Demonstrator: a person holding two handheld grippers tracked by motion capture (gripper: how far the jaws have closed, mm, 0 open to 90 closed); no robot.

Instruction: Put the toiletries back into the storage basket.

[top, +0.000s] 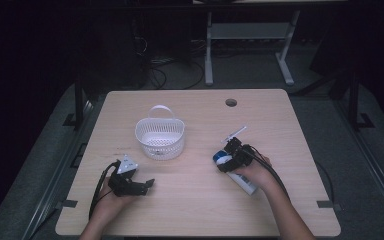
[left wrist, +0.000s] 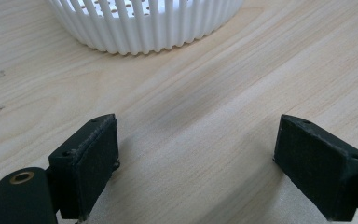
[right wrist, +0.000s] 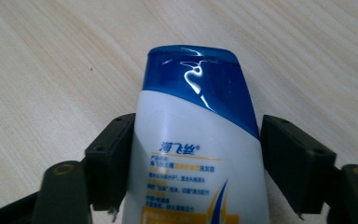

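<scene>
Right claw (right wrist: 193, 163) straddles the lying shampoo bottle (right wrist: 196, 140).

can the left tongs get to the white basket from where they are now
Probably yes: the left tongs are open and hold nothing, and bare table lies between them and the white basket just ahead.

The bottle (right wrist: 196, 154) is white with a shiny blue cap, blue letters and yellow marks; the basket (top: 160, 136) is white with thin slats. The table (top: 200, 200) is pale wood with wavy lines; both grippers' jaws are black.
</scene>
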